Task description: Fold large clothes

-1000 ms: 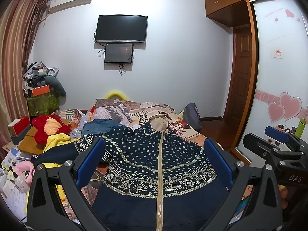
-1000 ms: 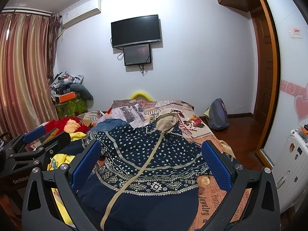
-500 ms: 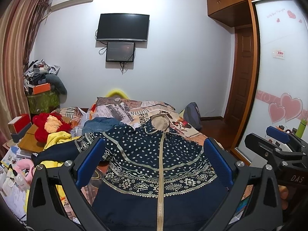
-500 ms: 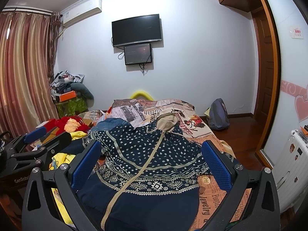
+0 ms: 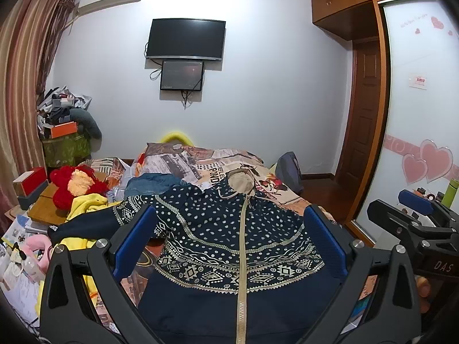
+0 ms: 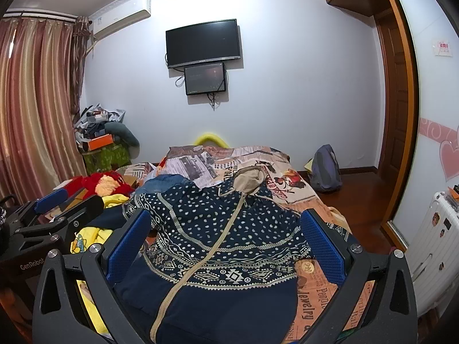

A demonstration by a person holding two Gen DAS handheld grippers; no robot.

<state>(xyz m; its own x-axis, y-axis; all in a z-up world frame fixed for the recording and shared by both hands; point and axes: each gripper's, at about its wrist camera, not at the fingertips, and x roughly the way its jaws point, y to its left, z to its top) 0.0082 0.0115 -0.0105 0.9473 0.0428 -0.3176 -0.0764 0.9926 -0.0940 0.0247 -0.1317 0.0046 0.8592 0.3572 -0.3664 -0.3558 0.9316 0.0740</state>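
Both tongs poised above the unfolded jacket

The navy patterned jacket (image 5: 229, 235) lies flat, zipped, on the bed (image 5: 218, 163), hood toward the far edge. The left tongs (image 5: 229, 240) and right tongs (image 6: 226, 243) hang spread wide, holding nothing. A good start, I judge: pinch a sleeve near its shoulder seam and fold it straight across the zip.
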